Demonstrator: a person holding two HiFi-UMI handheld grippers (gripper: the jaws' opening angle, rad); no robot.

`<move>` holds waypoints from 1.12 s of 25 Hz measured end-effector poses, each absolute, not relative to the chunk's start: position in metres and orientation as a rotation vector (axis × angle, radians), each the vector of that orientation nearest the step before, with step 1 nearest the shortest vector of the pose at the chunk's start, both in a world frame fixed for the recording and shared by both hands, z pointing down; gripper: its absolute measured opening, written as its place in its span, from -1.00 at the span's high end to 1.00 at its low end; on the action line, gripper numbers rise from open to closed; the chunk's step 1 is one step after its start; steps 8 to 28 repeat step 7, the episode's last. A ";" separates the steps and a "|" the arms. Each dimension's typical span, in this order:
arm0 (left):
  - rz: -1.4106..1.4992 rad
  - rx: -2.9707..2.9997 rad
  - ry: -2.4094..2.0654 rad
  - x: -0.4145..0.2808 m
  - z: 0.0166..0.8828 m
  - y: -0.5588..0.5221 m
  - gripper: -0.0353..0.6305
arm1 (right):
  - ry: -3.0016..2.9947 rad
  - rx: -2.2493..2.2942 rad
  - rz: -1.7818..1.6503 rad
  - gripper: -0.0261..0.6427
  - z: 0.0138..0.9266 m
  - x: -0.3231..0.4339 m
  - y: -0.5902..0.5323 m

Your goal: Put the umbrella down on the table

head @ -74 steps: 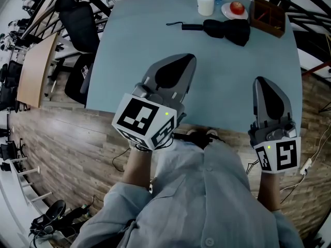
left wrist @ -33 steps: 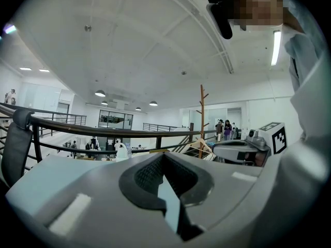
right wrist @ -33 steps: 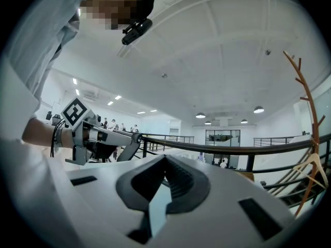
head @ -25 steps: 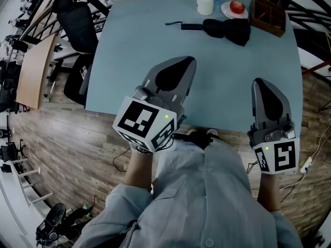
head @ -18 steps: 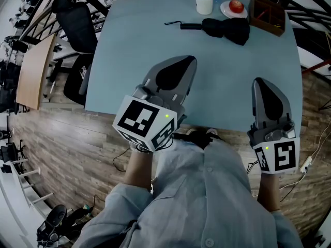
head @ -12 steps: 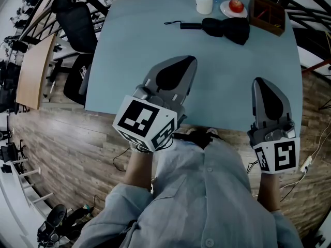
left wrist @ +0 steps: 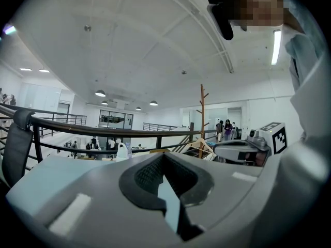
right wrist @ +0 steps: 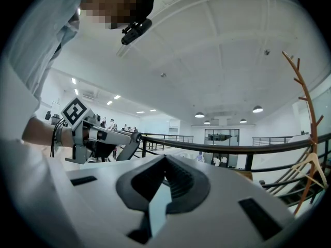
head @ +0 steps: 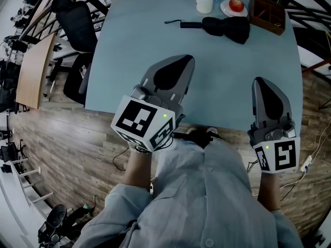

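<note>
A pale blue table (head: 155,45) is standing on a wood-plank floor (head: 67,138), with a black office chair (head: 77,22) sitting by its left edge. Over the near edge the person is holding 2 tools well apart: the left hand-held gripper (head: 183,61) and the right hand-held gripper (head: 261,81). The jaws of both are pressing together and gripping nothing. The folded black umbrella (head: 227,27) is lying flat on the far side of the table, handle pointing left. Just beyond it a wooden box (head: 268,14), a white cup (head: 204,1) and a small plate (head: 225,11) carrying 1 red apple (head: 236,5) are sitting.
</note>
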State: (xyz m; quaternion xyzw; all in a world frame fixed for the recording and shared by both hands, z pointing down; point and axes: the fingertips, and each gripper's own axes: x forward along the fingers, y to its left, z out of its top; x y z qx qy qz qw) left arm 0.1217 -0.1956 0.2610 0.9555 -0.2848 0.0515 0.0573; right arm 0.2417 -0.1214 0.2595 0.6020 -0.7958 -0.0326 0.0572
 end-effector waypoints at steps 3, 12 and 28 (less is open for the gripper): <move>0.156 2.893 -0.867 0.121 0.261 -0.195 0.88 | -2.415 1.825 -0.096 0.92 0.260 0.241 -0.121; 0.158 2.899 -0.857 0.121 0.262 -0.193 0.88 | -2.417 1.830 -0.090 0.92 0.261 0.240 -0.119; 0.158 2.899 -0.857 0.121 0.262 -0.193 0.88 | -2.417 1.830 -0.090 0.92 0.261 0.240 -0.119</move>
